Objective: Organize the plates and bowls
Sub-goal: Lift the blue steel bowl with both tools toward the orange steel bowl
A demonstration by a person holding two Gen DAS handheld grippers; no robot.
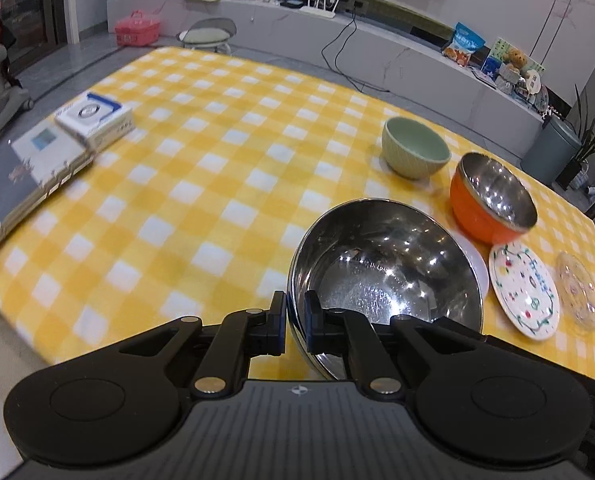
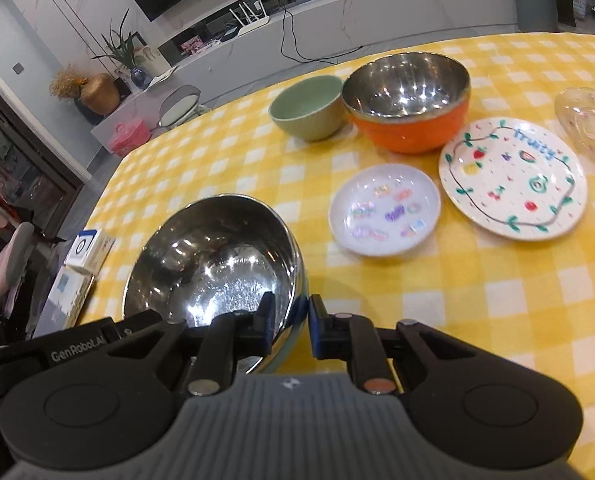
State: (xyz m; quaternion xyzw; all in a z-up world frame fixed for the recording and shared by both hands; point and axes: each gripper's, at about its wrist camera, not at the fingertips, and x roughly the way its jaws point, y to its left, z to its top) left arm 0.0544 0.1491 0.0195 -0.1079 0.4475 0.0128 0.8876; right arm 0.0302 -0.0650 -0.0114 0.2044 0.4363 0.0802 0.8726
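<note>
Both grippers hold the same steel bowl by its rim, above the yellow checked table. My left gripper is shut on the rim's near edge. My right gripper is shut on the rim of the steel bowl at its right side. An orange bowl with steel lining and a green bowl stand at the far side. A fruit-print plate, a small white saucer and a clear glass dish lie nearby.
Boxes and a binder lie at the table's left edge, also in the right wrist view. A low TV bench with a router runs behind the table. A stool stands on the floor beyond.
</note>
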